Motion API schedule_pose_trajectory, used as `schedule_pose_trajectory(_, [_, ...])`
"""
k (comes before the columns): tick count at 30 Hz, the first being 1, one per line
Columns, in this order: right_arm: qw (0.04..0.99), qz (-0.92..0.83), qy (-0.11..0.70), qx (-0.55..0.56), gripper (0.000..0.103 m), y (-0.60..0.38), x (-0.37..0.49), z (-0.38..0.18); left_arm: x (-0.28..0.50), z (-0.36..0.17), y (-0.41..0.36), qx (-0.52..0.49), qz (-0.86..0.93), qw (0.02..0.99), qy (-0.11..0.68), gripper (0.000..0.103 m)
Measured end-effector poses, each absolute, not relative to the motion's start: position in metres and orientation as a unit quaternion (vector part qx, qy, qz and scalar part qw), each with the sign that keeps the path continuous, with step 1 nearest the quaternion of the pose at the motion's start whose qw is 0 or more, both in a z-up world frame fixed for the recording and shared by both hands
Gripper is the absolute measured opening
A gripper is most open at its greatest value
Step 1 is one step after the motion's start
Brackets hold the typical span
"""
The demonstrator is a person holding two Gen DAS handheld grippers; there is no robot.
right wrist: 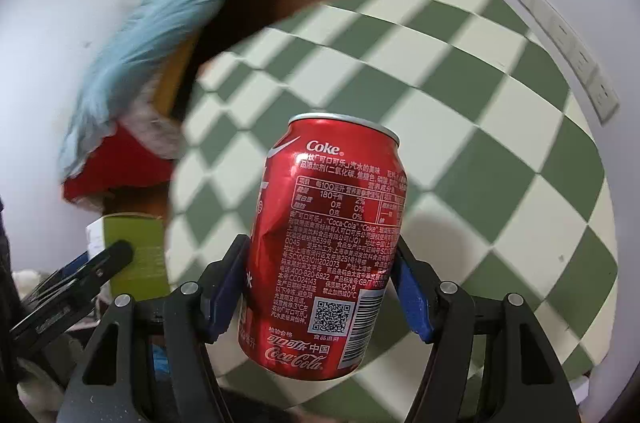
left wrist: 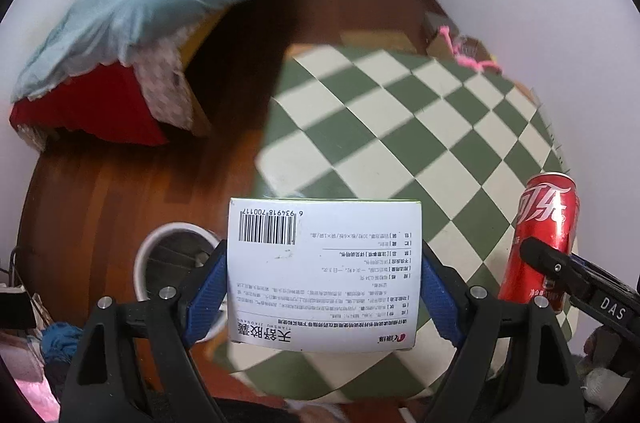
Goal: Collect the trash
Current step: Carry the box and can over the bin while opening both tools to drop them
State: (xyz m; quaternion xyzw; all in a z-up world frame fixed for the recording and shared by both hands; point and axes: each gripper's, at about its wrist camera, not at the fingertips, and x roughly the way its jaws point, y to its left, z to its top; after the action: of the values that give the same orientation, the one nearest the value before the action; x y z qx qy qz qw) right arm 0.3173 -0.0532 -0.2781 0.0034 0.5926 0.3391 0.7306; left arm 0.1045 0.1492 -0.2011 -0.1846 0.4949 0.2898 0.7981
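My left gripper (left wrist: 323,279) is shut on a white medicine box (left wrist: 324,271) with a barcode and Chinese print, held above the edge of a green-and-white checkered table (left wrist: 400,127). A white bin (left wrist: 160,255) stands on the wooden floor just left of the box. My right gripper (right wrist: 325,283) is shut on a dented red Coca-Cola can (right wrist: 328,243), held upright above the checkered table (right wrist: 480,127). The can (left wrist: 544,235) and the right gripper's finger show at the right of the left wrist view. The box's green side (right wrist: 132,251) shows at the left of the right wrist view.
A bed with a light blue blanket (left wrist: 152,7) and red sheet (left wrist: 92,111) stands left of the table. Cardboard boxes and a pink string (left wrist: 464,51) lie beyond the table's far edge. Wall sockets (right wrist: 568,51) are on the right wall. Clothes lie on the floor at lower left.
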Motion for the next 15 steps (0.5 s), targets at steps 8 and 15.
schedule_pose_trajectory(8, [0.718, 0.408, 0.563, 0.008, 0.070, 0.020, 0.222, -0.212, 0.013, -0.164, 0.217, -0.205, 0.304, 0.807, 0.464, 0.085])
schedule_pose_trajectory(15, [0.676, 0.475, 0.560, -0.056, 0.070, 0.126, 0.133, -0.216, -0.065, -0.206, 0.295, -0.268, 0.352, 0.763, 0.472, 0.086])
